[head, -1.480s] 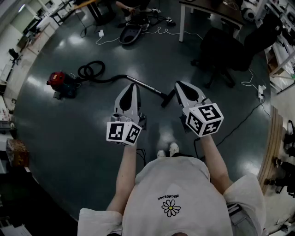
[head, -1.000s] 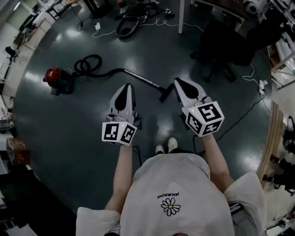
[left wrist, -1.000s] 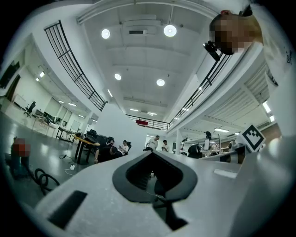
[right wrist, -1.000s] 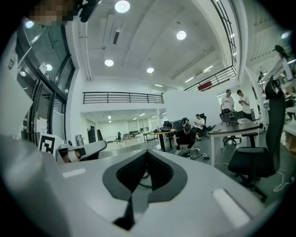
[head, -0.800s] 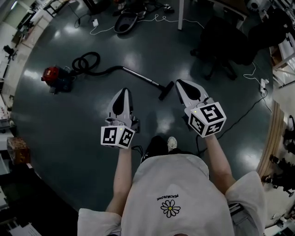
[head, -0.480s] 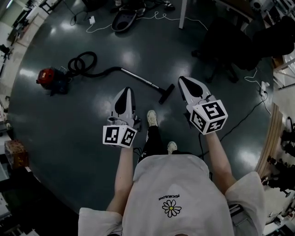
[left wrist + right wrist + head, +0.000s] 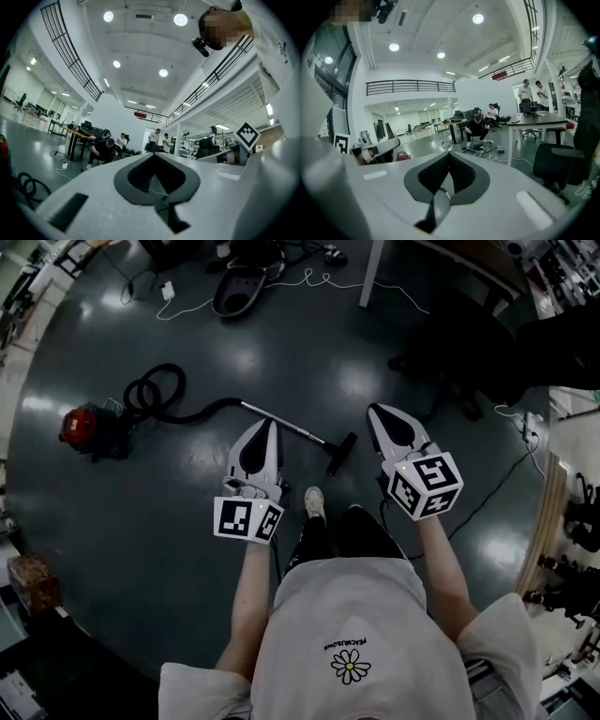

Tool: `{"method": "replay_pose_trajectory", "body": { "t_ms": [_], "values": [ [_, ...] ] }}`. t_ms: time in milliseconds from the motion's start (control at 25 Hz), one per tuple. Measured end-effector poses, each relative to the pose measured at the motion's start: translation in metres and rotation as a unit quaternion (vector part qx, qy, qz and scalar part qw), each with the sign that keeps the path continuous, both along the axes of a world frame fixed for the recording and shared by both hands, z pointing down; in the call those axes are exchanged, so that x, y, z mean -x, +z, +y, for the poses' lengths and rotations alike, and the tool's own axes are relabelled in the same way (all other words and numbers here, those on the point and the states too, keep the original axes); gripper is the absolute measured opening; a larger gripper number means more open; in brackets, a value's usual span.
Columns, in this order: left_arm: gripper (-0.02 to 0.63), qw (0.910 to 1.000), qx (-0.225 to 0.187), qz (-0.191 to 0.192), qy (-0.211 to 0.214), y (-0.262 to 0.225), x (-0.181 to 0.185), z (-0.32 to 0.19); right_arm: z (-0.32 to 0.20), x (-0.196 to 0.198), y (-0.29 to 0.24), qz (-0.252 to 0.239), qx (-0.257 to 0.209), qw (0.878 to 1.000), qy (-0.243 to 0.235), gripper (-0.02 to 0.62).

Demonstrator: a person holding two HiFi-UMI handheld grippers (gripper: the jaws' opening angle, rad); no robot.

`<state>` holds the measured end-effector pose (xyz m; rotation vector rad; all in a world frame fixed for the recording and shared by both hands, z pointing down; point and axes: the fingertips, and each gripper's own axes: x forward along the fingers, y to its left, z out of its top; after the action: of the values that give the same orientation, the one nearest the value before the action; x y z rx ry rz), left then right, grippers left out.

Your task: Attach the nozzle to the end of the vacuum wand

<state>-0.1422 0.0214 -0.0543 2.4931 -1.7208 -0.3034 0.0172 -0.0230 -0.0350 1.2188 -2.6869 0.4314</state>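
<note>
Far L on the dark floor (image 7: 281, 334): red vacuum body (image 7: 82, 427), its black hose (image 7: 150, 395) coiled just beside it, then running R into the wand (image 7: 300, 432). L gripper (image 7: 271, 424) is held above the floor, pointing away from the person. Its jaws are pressed together w/ nothing betw. them, and in the head view its tip overlaps the wand's hose end. The wand lies flat, slanting down-R. The nozzle (image 7: 340, 454) is on the floor at the wand's far end, touching or nearly so – can't tell if joined. Both lie betw. the 2 grippers, ahead of the person's shoe (image 7: 314, 502). R gripper (image 7: 378, 412), just R of the nozzle in the head view – also clenched, empty. Further R: black office chair (image 7: 555, 161).
</note>
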Motion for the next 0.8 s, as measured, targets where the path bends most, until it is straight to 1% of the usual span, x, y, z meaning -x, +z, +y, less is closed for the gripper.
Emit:
{"method": "replay_pose_trajectory", "body": {
  "t_ms": [120, 240, 320, 400, 480, 520, 560, 600, 640, 680, 720, 760, 800],
  "values": [
    [0.002, 0.9994, 0.018, -0.027, -0.006, 0.013, 0.001, -0.017, -0.022, 0.004, 0.008, 0.004, 0.010, 1.000, -0.012, 0.008],
    [0.002, 0.9982, 0.040, -0.044, -0.008, 0.026, -0.002, -0.027, -0.040, 0.001, 0.017, 0.011, 0.022, 0.999, -0.024, 0.008],
    [0.002, 0.9968, 0.052, -0.060, 0.000, 0.038, -0.004, -0.033, -0.049, 0.001, 0.028, 0.019, 0.030, 0.999, -0.031, 0.008],
    [0.008, 0.9938, 0.063, -0.090, 0.013, 0.059, -0.004, -0.042, -0.058, 0.005, 0.047, 0.040, 0.037, 0.997, -0.046, 0.008],
    [0.068, 0.9889, 0.074, -0.123, 0.036, 0.098, -0.009, -0.055, -0.064, 0.011, 0.084, 0.071, 0.046, 0.993, -0.079, 0.008],
    [0.077, 0.9866, 0.074, -0.136, 0.051, 0.125, -0.013, -0.066, -0.067, 0.013, 0.113, 0.085, 0.053, 0.990, -0.098, 0.032],
    [0.093, 0.9836, 0.067, -0.152, 0.070, 0.158, -0.019, -0.078, -0.071, 0.014, 0.149, 0.095, 0.062, 0.987, -0.116, 0.056],
    [0.119, 0.9771, 0.061, -0.179, 0.098, 0.203, -0.025, -0.090, -0.075, 0.014, 0.193, 0.103, 0.073, 0.983, -0.130, 0.075],
    [0.146, 0.9639, 0.066, -0.218, 0.137, 0.259, -0.032, -0.098, -0.079, 0.015, 0.243, 0.108, 0.086, 0.980, -0.144, 0.089],
    [0.182, 0.9414, 0.084, -0.267, 0.188, 0.326, -0.038, -0.103, -0.081, 0.016, 0.299, 0.114, 0.101, 0.976, -0.159, 0.105],
    [0.223, 0.9056, 0.113, -0.324, 0.249, 0.402, -0.042, -0.101, -0.081, 0.017, 0.360, 0.121, 0.120, 0.970, -0.176, 0.115],
    [0.278, 0.8526, 0.146, -0.392, 0.313, 0.483, -0.041, -0.096, -0.080, 0.020, 0.424, 0.129, 0.141, 0.962, -0.197, 0.115],
    [0.307, 0.7846, 0.175, -0.469, 0.366, 0.564, -0.036, -0.091, -0.079, 0.022, 0.489, 0.139, 0.163, 0.952, -0.216, 0.119]
  ]
}}
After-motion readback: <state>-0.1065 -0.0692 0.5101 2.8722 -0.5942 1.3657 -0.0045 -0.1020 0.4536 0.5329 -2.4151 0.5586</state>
